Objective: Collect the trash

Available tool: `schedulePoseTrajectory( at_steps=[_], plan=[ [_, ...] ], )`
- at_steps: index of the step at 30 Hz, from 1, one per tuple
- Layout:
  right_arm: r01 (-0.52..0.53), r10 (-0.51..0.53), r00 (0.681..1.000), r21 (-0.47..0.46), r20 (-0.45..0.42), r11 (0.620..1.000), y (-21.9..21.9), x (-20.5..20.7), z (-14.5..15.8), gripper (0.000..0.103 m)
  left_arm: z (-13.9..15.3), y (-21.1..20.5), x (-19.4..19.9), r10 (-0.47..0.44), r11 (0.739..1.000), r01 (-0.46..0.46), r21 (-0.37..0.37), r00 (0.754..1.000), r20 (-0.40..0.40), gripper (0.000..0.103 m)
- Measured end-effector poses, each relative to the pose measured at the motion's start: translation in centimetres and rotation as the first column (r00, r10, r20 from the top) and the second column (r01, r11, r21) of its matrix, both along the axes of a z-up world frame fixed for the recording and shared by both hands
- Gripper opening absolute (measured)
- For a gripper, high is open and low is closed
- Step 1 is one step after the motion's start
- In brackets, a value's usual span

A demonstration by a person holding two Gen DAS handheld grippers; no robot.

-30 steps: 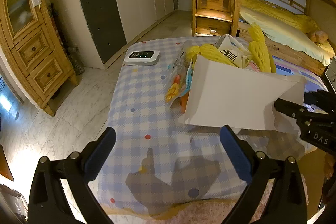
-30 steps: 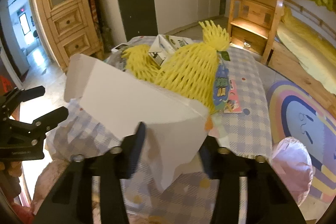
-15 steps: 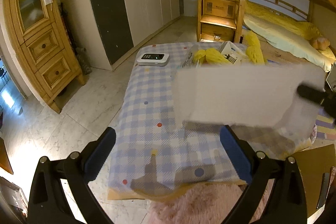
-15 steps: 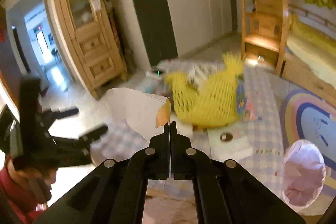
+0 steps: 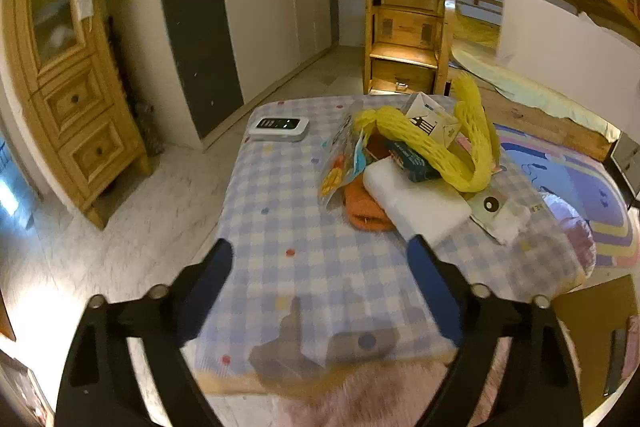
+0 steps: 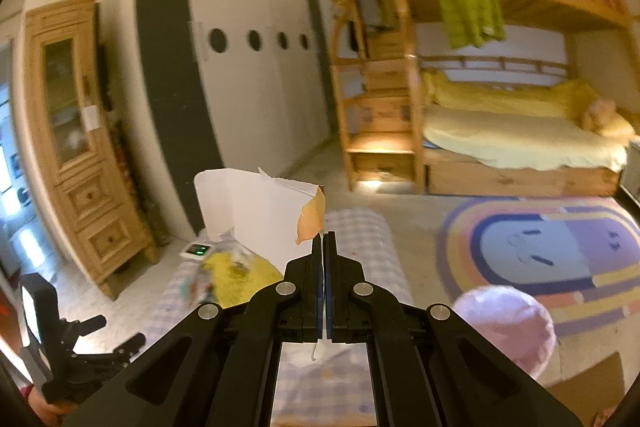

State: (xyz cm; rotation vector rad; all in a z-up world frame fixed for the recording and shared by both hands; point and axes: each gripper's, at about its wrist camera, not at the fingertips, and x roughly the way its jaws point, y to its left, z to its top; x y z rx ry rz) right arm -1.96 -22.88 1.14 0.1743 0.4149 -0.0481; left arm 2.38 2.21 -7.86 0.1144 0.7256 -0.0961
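Note:
My right gripper (image 6: 324, 239) is shut on the edge of a white cardboard sheet (image 6: 256, 211) and holds it up in the air above the table. The same sheet (image 5: 560, 43) shows at the upper right of the left wrist view. On the checked tablecloth (image 5: 304, 267) lies a heap of trash: yellow foam netting (image 5: 436, 151), a white foam block (image 5: 416, 203), an orange piece (image 5: 362, 213), a printed wrapper (image 5: 340, 167) and a small carton (image 5: 430, 117). My left gripper (image 5: 320, 263) hovers over the near table edge. Its jaws are closing, with nothing between them.
A pink-lined bin (image 6: 508, 323) stands on the floor right of the table. A white device with green lights (image 5: 279, 126) sits at the table's far left corner. A wooden cabinet (image 5: 68, 107) is left, bunk-bed stairs (image 5: 404, 39) behind, a striped rug (image 6: 552, 247) to the right.
My right gripper shut on the cardboard sheet and lifted it off the heap, uncovering the foam block and netting. My left jaws have narrowed slightly.

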Motion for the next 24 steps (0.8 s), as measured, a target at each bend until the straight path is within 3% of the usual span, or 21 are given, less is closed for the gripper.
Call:
schedulePoseTrajectory(
  at_steps=[6, 10, 16, 17, 18, 21, 24],
  plan=[
    [0.064, -0.063, 0.997, 0.021, -0.033, 0.998, -2.0, 1.0, -1.3, 0.0, -1.9, -1.4, 4.0, -0.052, 0.999, 0.052, 0.008, 0.999, 0.001, 0.063],
    [0.076, -0.075, 0.996, 0.024, -0.054, 0.997, -2.4, 1.2, -2.0, 0.0, -3.9, -1.8, 7.2, -0.063, 0.998, 0.064, 0.014, 0.997, -0.046, 0.051],
    [0.079, -0.076, 0.993, 0.028, -0.085, 0.997, -2.8, 1.8, -3.1, 0.0, -4.5, -2.1, 9.2, -0.089, 0.996, 0.089, 0.01, 0.996, -0.02, 0.046],
    [0.077, -0.074, 0.993, 0.031, -0.089, 0.997, -2.9, 1.9, -3.2, 0.0, -4.4, -2.1, 9.5, -0.097, 0.995, 0.097, 0.013, 0.995, -0.016, 0.037],
    [0.077, -0.074, 0.993, 0.033, -0.093, 0.997, -2.8, 1.9, -3.1, 0.0, -4.5, -2.2, 9.8, -0.098, 0.995, 0.098, 0.016, 0.995, -0.017, 0.021],
    [0.079, -0.076, 0.993, 0.031, -0.093, 0.996, -2.6, 1.7, -3.0, 0.0, -3.6, -1.3, 9.8, -0.083, 0.997, 0.083, 0.003, 0.997, -0.003, 0.0],
    [0.093, -0.09, 0.993, 0.027, -0.078, 0.995, -2.9, 1.2, -2.8, 0.0, -1.3, 0.1, 8.1, -0.073, 0.997, 0.075, -0.028, 0.996, 0.06, 0.0]
  ],
)
